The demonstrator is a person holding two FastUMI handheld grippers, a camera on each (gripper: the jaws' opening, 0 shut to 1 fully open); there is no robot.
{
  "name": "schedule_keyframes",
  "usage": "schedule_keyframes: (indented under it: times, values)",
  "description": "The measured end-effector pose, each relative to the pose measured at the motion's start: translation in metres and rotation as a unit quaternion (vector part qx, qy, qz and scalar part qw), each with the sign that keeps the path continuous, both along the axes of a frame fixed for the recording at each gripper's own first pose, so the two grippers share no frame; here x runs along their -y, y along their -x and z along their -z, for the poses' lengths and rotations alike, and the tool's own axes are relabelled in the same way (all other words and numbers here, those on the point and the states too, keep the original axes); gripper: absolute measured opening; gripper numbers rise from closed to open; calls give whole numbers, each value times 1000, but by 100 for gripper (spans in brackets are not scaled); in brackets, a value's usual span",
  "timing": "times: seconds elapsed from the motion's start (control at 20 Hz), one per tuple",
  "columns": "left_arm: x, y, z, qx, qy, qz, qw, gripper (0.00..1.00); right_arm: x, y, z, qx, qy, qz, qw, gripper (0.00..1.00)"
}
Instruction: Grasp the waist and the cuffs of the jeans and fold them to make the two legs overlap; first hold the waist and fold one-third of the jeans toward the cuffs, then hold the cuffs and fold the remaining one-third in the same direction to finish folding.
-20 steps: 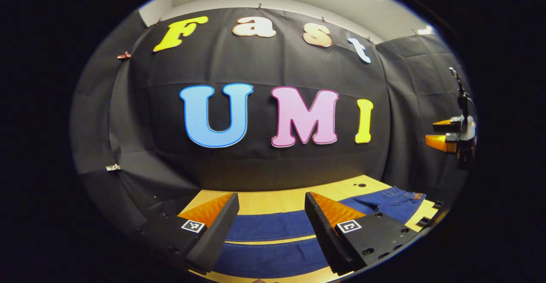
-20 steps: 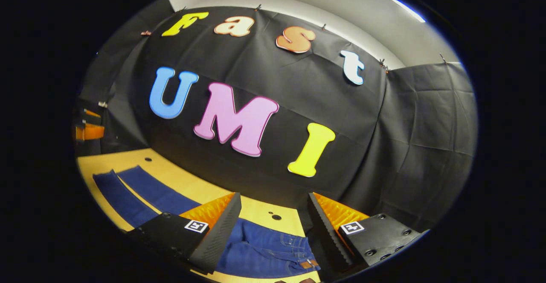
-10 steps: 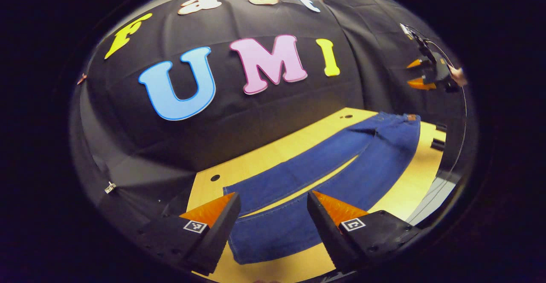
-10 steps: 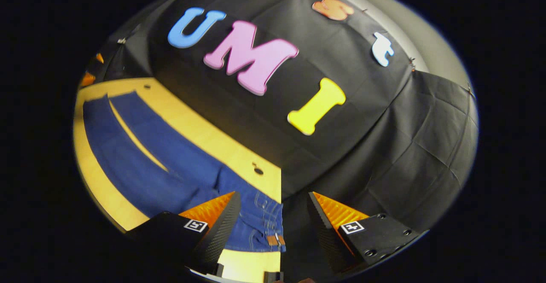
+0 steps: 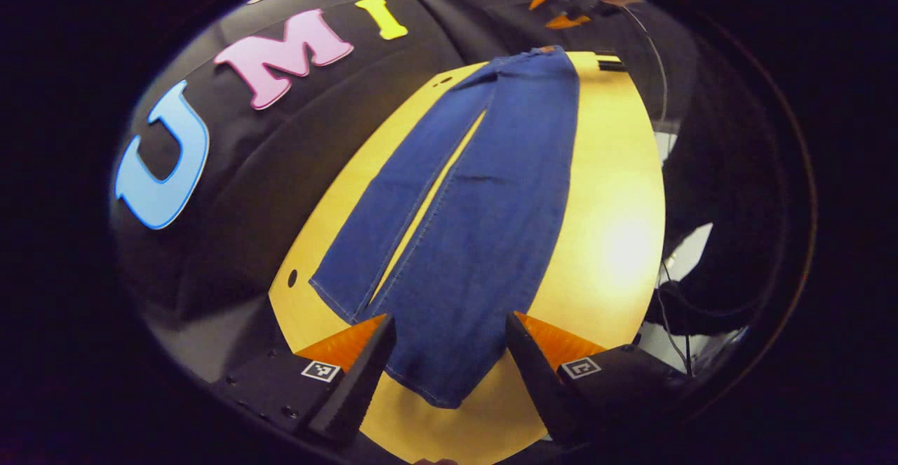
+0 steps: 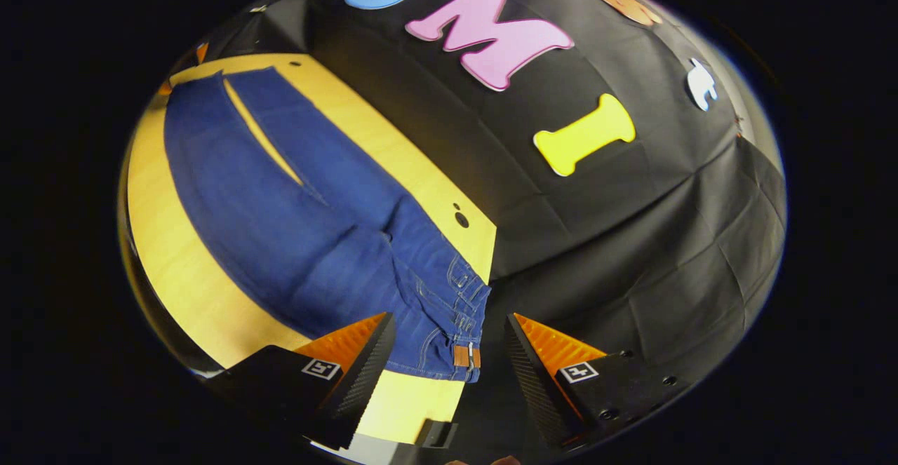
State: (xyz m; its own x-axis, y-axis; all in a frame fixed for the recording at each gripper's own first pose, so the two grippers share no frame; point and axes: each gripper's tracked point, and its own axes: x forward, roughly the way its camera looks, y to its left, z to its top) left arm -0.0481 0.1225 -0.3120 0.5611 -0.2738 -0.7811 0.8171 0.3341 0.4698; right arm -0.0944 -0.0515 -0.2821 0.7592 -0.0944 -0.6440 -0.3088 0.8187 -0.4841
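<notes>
Blue jeans (image 5: 484, 205) lie flat and unfolded along the wooden table (image 5: 617, 191), legs side by side with a narrow gap between them. In the left gripper view the near leg's cuff (image 5: 442, 388) lies just below my open left gripper (image 5: 449, 328), which hovers above it. In the right gripper view the jeans (image 6: 295, 212) run away to the upper left, and the waist (image 6: 463, 325) with its brown patch sits between the fingers of my open right gripper (image 6: 449, 325), which hangs above it. The right gripper (image 5: 561, 16) also appears far off beyond the waist.
Black cloth walls stand close behind the table's far side. Small dark holes (image 6: 461, 218) mark the tabletop near the wall. Black clips (image 5: 610, 65) sit on the table's end by the waist. Cables (image 5: 673, 325) hang beyond the table's front edge.
Both grippers have tipped downward from facing the wall to looking down at the jeans. The left now hangs over the cuffs, the right over the waist. Both stayed open.
</notes>
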Motion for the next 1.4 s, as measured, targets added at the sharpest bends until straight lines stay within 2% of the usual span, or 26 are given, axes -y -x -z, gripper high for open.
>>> schedule_keyframes:
  times: [0.15, 0.25, 0.4, 0.65, 0.85, 0.95, 1.15, 1.25, 1.4]
  values:
    - [-21, 6, 26, -28, -71, 58, 995, 98, -5, 6, 22, -31, 11, -49, 998, 96]
    - [-41, 4, 37, -43, -119, 77, 989, 98, -3, 4, 37, -50, 14, -74, 996, 97]
    - [-58, -2, 54, -65, -161, 92, 981, 98, 9, 10, 60, -80, 28, -103, 991, 96]
    - [-50, -27, 54, -48, -148, 105, 982, 93, 41, 41, 100, -138, 83, -171, 972, 96]
    - [-34, -56, 57, -24, -140, 135, 981, 93, 51, 64, 140, -189, 133, -248, 941, 96]
    - [-34, -64, 57, -24, -145, 153, 977, 92, 53, 61, 157, -200, 162, -284, 924, 96]
    - [-36, -69, 59, -59, -132, 141, 979, 93, 68, 32, 176, -189, 233, -342, 891, 95]
    - [-36, -67, 59, -70, -125, 132, 981, 90, 69, 25, 184, -191, 240, -359, 882, 94]
    - [-32, -67, 60, -69, -125, 132, 981, 89, 68, 26, 191, -204, 243, -367, 875, 92]
